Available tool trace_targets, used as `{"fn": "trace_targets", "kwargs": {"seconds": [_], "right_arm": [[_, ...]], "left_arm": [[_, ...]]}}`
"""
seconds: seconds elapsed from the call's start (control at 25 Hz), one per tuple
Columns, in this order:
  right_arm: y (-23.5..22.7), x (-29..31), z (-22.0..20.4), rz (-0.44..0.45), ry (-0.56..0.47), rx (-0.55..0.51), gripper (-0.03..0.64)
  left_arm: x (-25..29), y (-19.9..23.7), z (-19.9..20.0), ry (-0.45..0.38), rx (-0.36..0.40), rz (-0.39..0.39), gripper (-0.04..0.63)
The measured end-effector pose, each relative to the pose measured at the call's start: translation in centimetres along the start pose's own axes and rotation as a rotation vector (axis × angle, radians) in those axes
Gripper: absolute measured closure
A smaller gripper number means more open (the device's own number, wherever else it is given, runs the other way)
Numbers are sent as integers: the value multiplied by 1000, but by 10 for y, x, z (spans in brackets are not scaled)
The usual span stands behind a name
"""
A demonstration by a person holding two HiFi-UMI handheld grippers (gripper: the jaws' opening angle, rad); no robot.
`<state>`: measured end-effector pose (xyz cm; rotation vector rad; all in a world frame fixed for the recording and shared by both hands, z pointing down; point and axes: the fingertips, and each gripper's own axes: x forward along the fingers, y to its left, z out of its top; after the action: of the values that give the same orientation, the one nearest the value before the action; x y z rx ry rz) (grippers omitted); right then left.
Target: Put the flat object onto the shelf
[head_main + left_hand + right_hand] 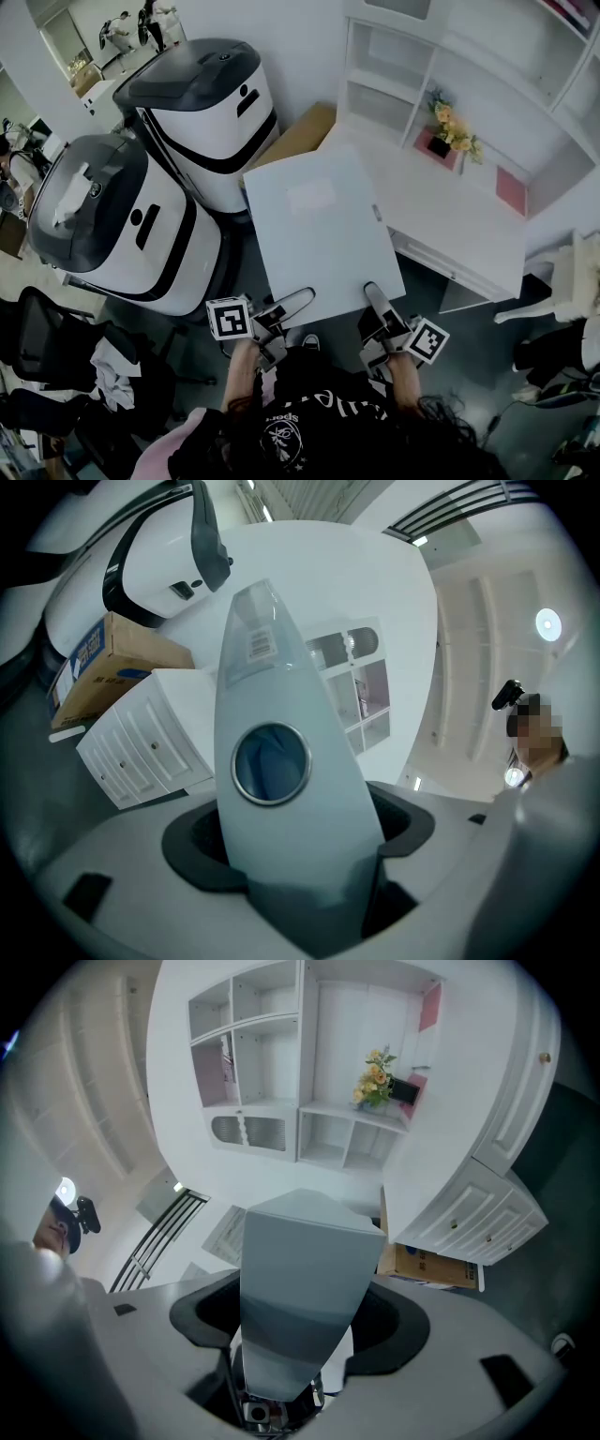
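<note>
The left gripper [284, 311] has its jaws clamped on the near edge of the flat object [319, 225]. The left gripper view shows the panel edge-on between the jaws, with one metal-rimmed round hole [270, 764] and one barcode label [260, 644] on it. The right gripper [377, 305] grips the same near edge further right, and its jaws are likewise closed on the panel.

Count: two grippers, each with one marker cube [230, 319]. One flat object, white, lies at the centre of the head view with its broad face up. It is carried clear of the furniture. Its far edge overlaps one cardboard box [302, 134] and the corner of one white desk [464, 220].

The shelf [394, 75], one white unit with open compartments, stands in the upper right of the frame. One bunch of flowers [452, 127] sits at its base. Two white-and-grey machines [202, 103] occupy the left half of the frame.
</note>
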<state>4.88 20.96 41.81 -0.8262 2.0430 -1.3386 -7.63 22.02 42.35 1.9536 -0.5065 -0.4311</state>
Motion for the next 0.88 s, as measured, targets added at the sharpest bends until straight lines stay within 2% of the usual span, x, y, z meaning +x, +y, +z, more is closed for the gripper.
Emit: {"fn": "trace_targets", "kwargs": {"seconds": [0.24, 0.6, 0.88], "right_arm": [[-9, 30, -1, -30, -44, -10, 313], [-28, 35, 23, -102, -101, -1, 311], [-53, 57, 40, -120, -90, 23, 311]], "left_arm": [[-1, 25, 30, 57, -14, -6, 239], [32, 42, 40, 122, -74, -44, 236], [52, 65, 61, 129, -83, -34, 236]]}}
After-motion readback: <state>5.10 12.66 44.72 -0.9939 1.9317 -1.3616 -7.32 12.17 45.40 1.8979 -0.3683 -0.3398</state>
